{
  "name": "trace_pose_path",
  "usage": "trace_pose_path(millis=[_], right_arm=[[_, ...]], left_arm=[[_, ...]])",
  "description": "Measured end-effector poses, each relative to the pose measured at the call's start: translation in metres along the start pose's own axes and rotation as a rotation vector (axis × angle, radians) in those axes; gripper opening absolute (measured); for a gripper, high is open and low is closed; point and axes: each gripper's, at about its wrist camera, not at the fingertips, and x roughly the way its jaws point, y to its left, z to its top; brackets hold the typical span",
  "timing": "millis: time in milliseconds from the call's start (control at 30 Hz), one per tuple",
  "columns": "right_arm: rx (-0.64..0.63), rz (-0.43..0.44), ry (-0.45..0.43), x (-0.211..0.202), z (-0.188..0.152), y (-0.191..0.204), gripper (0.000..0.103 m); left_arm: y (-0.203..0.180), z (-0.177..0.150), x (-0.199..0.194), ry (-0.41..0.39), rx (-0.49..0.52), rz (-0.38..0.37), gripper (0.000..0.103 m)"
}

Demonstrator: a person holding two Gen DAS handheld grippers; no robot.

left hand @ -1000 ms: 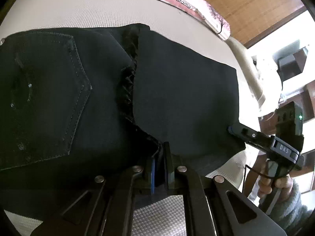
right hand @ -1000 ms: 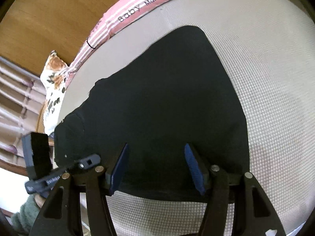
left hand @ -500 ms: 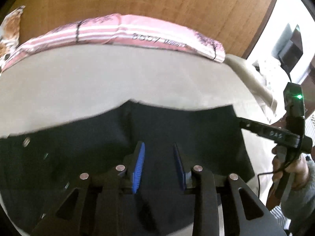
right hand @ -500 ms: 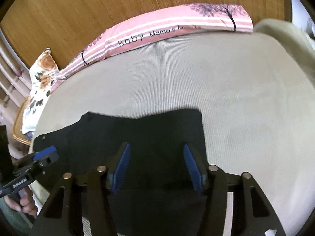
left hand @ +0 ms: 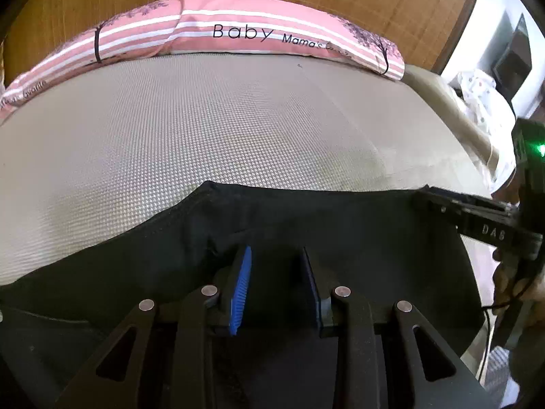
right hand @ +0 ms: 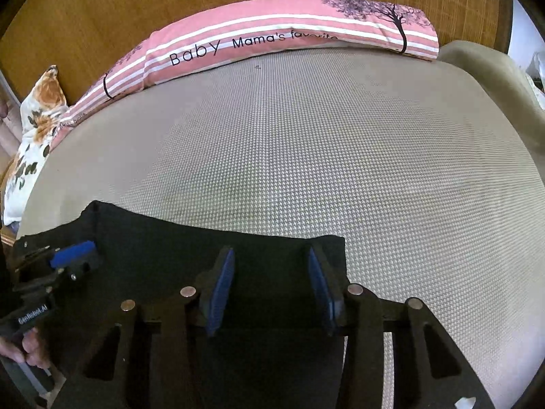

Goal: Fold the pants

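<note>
Both tools hung over the near end of the bed, each tilted down toward the black pants (left hand: 357,238). Seen from its own camera, the left tool (left hand: 277,284) had its blue-padded fingers (left hand: 242,286) parted, with a clear gap between them and only flat dark cloth lying beneath; nothing was pinched. Its jaws had been opening within the last second. In the right camera the left tool appeared again at the left edge (right hand: 73,255), gripped by a hand (right hand: 29,347).

From the right camera, the right tool (right hand: 270,283) also stood with its fingers (right hand: 223,283) spread, wider than the left pair, above the right end of the pants (right hand: 272,255); no cloth was caught between them, and its jaws had just been closing. From the left camera it showed at the right edge (left hand: 477,214), held by a hand (left hand: 511,283).

Folded into a dark band, the pants lay flat across the near part of the beige bed (right hand: 340,153), their far edge well short of the middle. A pink striped pillow (right hand: 289,30) lay along the far edge against a wooden headboard (right hand: 136,0), with a flowered pillow (right hand: 34,126) at the left.
</note>
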Motion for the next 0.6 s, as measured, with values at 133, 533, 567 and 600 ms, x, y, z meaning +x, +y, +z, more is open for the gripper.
trace_pose_path(millis=[133, 533, 567, 600], right_arm=[[0.034, 0.052, -0.021, -0.02, -0.009, 0.0, 0.042], [-0.014, 0.063, 0.072, -0.059, -0.104, 0.006, 0.043], [-0.021, 0.057, 0.075, -0.06, -0.112, 0.006, 0.043], [-0.027, 0.051, 0.073, -0.061, -0.116, 0.007, 0.043]], left_arm=[[-0.007, -0.02, -0.027, -0.01, 0.039, -0.023, 0.034], [-0.03, -0.109, -0.066, 0.081, 0.106, -0.12, 0.037], [-0.028, -0.113, -0.064, 0.088, 0.089, -0.12, 0.037], [-0.025, -0.115, -0.066, 0.072, 0.071, -0.133, 0.037]])
